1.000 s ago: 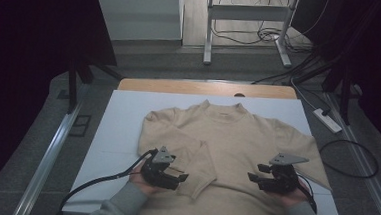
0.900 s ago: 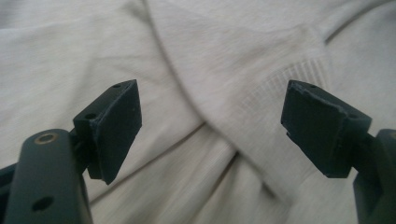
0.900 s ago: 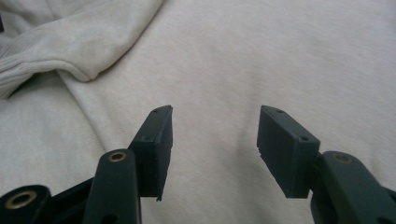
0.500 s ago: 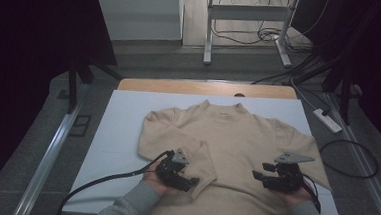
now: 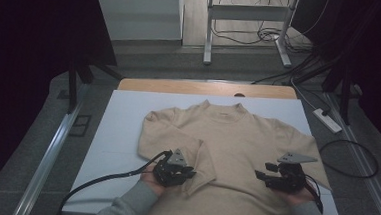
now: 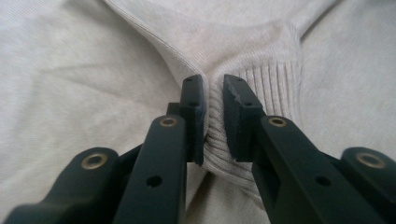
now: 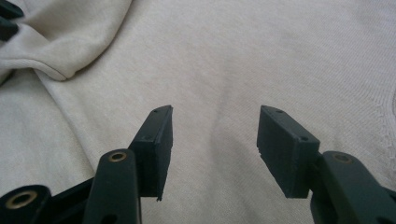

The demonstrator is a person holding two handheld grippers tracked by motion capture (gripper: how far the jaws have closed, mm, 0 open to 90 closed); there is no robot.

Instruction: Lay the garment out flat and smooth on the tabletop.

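sweater [image 5: 235, 155]: lying flat and face up on the white table cover [image 5: 122, 128], collar pointing away from the person, hem toward them; its left sleeve [image 5: 176, 139] is lying folded in across the chest, running from the shoulder down and inward.
cuff [image 6: 261, 88]: the ribbed end of that sleeve, resting on the body of the sweater just in front of the left gripper [image 5: 187, 173] (in the left gripper view the ribs are bunching between the pads).
left gripper state: its jaws have just been closing and are now pinching the ribbed cuff, knit squeezed into a fold between the two black pads.
right gripper [image 5: 263, 178]: hovering over the sweater's right half, near the hem side; in the right gripper view [image 7: 212, 140] the jaws are standing spread with plain knit below and nothing between them.
key relation: the sleeve's long axis is running diagonally from the far left shoulder to the cuff at the near centre, so the gripped end is lying toward the sweater's middle and the free length is trailing back and to the left.
nearer hand: the left one, already on the cuff; the right is sitting well apart across the chest.
judged next move: carrying the cuff along that diagonal is probably what is coming, and a loose fold may be slipping out if pulled sideways.
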